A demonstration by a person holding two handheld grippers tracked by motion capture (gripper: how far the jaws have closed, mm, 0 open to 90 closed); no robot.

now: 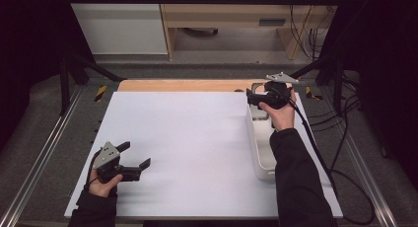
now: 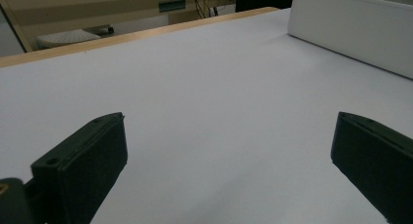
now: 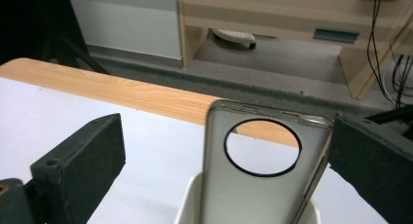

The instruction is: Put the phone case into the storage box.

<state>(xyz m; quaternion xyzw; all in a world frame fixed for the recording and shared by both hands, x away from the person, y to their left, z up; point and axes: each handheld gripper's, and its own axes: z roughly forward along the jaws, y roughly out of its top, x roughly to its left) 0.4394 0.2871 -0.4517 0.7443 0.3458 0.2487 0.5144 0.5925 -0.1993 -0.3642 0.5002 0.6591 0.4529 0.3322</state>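
High view shows the white table (image 1: 197,148) across the middle of the frame, and at its right side a long white tray (image 1: 260,153) lies, partly under the person's right forearm. At the far end of this tray, in the upper right of the frame, the right gripper (image 1: 257,99) is held beside a clear phone case (image 1: 257,85) that stands up out of the tray. In the right gripper view this phone case (image 3: 263,185) rises in the lower middle, with its round camera hole near the top; the right jaw appears to touch its edge, while the left jaw stands well apart, so the claw is spread and pinches nothing yet. The left gripper (image 1: 133,160) rests at the lower left of the high view, also spread wide, over bare table. I judge the risk is this: the case is thin and smooth, so if only one jaw pushes it during closing, it may tilt, slide along the tray wall or fall flat inside.
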